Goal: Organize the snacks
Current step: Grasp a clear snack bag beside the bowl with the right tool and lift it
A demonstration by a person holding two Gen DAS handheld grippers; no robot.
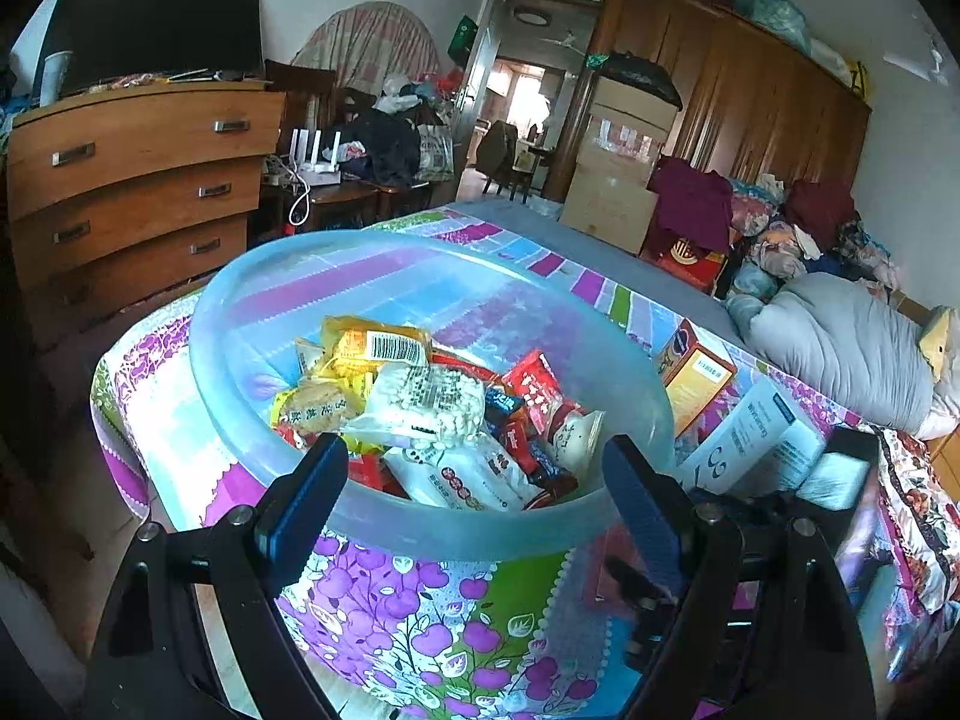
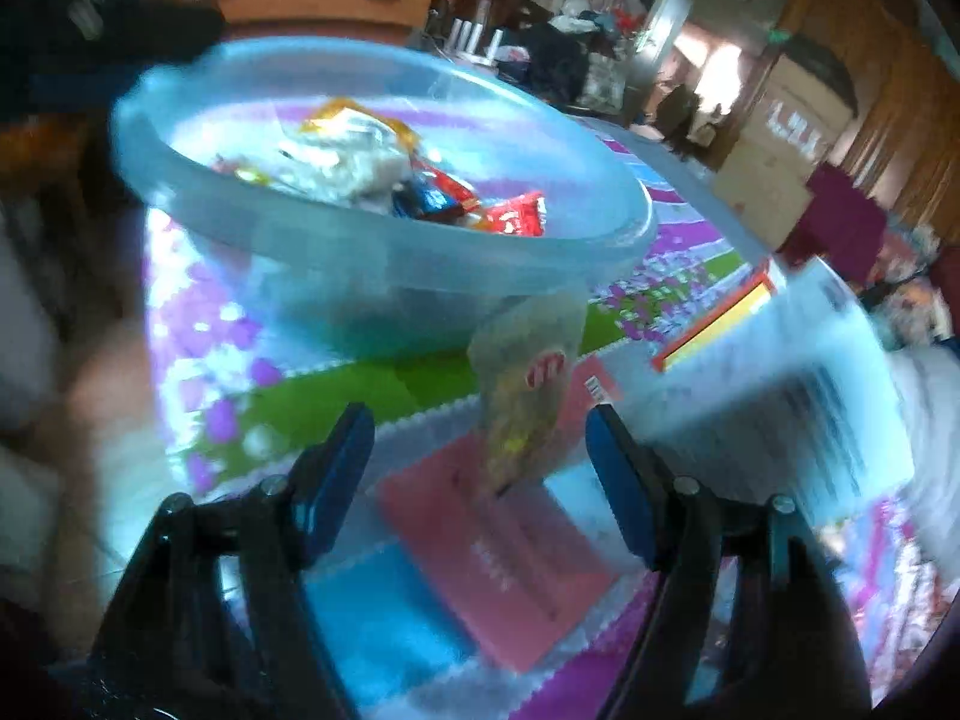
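A translucent pale-blue basin (image 1: 420,516) sits on the bed's patchwork cover (image 1: 420,630), heaped with wrapped snacks (image 1: 432,414) — yellow, white and red packets with print too small to read. The left hand-held gripper (image 1: 474,474) stands with jaws apart at the basin's near rim, gripping nothing. The right hand-held gripper (image 2: 480,450) is also apart, a clear snack packet (image 2: 528,384) between its fingers — the blur hides whether they touch it.

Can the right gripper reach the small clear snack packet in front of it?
Probably yes. The right gripper is open, the small clear snack packet shows between its blue fingers, and nothing covers it. The translucent blue plastic bowl stands behind. The view is blurred, so contact is unclear.
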